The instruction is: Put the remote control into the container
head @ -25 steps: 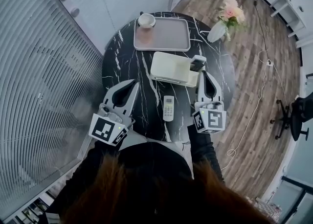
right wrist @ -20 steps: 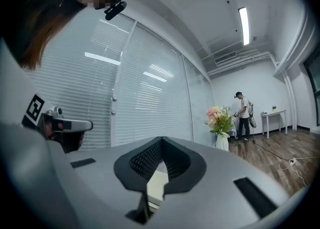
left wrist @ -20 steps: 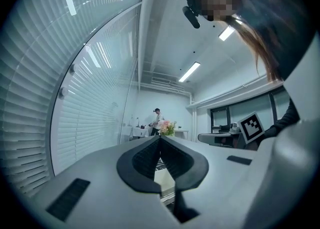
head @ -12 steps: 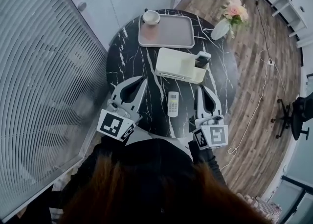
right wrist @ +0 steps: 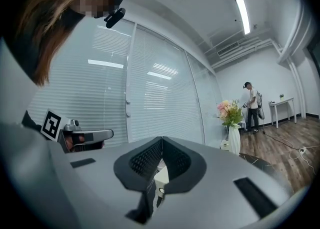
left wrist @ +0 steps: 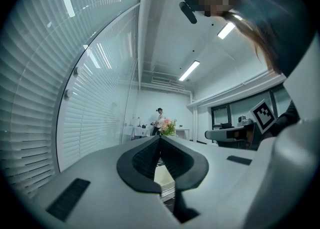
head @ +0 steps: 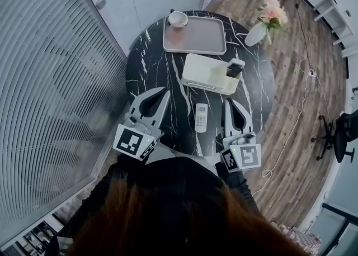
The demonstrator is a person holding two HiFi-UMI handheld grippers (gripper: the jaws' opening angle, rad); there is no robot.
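**Remote control on the tabletop, outside the container**

The white remote control [head: 201,118] lies flat on the round black marble tabletop [head: 151,65]. It is between the two grippers and just on the near side of the cream container [head: 204,72], not touching it. A dark handset [head: 234,69] stands in the container's right end (its kind I cannot tell). The left gripper [head: 162,93] has its fingers pressed together on nothing. The right gripper [head: 230,103], just right of the remote control, is likewise closed and empty. Farther off sit a grey tray [head: 201,37], a cup [head: 178,19] at its far left corner, and a vase of flowers [head: 260,31] at the far right edge.
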